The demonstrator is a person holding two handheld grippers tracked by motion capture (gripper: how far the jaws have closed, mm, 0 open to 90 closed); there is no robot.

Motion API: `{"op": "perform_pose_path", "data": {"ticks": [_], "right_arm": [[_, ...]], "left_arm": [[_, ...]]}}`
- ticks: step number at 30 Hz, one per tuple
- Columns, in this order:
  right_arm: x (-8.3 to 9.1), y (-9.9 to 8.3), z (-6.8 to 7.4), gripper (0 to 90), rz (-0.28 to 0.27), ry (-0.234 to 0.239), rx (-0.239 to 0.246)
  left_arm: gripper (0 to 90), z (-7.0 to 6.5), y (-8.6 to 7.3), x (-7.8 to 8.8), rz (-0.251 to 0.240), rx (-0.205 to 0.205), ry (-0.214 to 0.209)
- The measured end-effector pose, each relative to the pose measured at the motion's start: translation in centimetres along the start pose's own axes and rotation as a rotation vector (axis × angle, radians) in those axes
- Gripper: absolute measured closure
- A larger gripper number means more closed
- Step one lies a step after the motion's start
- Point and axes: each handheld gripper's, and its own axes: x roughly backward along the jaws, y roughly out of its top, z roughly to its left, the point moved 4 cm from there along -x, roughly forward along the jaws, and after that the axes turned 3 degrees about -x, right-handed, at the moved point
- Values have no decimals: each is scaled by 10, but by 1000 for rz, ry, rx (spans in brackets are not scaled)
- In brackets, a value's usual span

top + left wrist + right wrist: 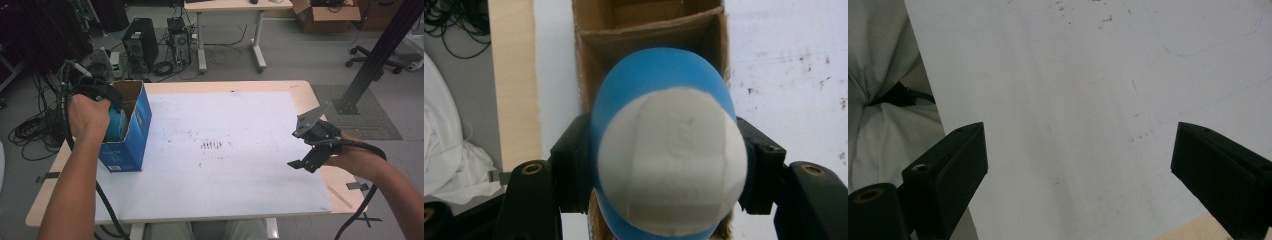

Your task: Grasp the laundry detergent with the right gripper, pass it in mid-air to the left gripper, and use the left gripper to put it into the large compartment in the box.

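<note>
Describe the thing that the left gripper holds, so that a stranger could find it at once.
Look at the table's left edge, where an open blue box stands. Over its opening, the left gripper clamps an egg-shaped object. It alone is round: blue, with a white end.

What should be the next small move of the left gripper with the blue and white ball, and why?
Probably lower it a little further into the open blue cardboard box, then release. The left gripper is shut on the blue and white ball, which sits right above the box opening, while the right gripper waits open over the white sheet.
</note>
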Motion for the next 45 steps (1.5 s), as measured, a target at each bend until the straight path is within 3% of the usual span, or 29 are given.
{"op": "perform_pose_path", "data": {"ticks": [9, 24, 29, 45], "right_arm": [[-3, -1, 0, 75, 3, 0, -2], [-4, -1, -1, 75, 7, 1, -9], [-4, -3, 0, 76, 9, 2, -15], [-8, -1, 1, 78, 15, 7, -13]], "left_arm": [[379, -1, -5, -29, 10, -12, 3], [379, -4, -7, -52, 40, -23, -9], [379, -4, -9, -60, 62, -38, 6], [375, -1, -6, -63, 59, -49, -13]]}}
